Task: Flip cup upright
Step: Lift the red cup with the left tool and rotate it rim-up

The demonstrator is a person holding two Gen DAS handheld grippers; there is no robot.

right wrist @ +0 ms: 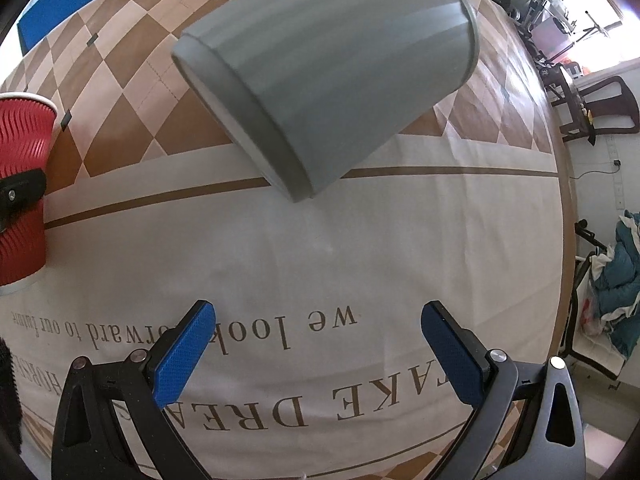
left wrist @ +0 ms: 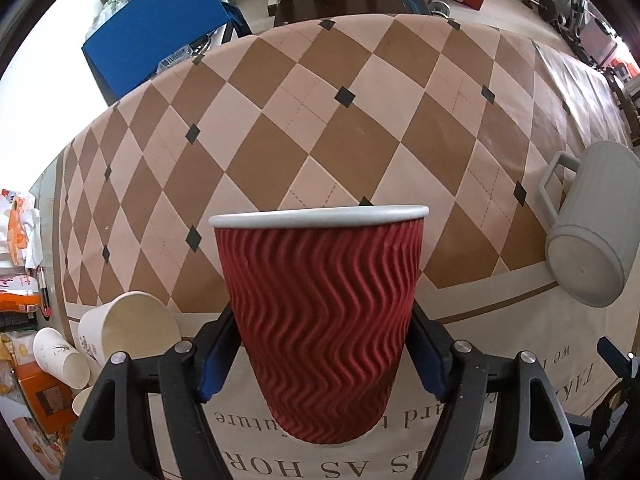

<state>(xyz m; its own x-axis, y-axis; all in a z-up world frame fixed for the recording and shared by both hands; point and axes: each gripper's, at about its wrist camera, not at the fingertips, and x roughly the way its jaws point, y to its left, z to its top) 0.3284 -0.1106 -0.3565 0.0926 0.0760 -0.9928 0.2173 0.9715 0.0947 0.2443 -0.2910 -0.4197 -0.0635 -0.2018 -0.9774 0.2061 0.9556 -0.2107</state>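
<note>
We are gripping the red ripple cup upright, rim on top, in our left hand-held gripper, its blue pads pressing both sides. On the checkered surface, a grey mug is lying on its side to the right. Paper cups are resting lower left, seemingly tipped over.

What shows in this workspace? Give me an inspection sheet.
Surface: table under a brown and beige diamond cloth with printed lettering.
Job's things: red ripple paper cup upright, rim up; grey handled mug lying on its side.
Clutter: white paper cups at the table's left edge.
Grippers: left gripper shut on the red cup; right gripper open, short of the mug.
Cables: nothing seen.
Surroundings: blue board, chair.
</note>
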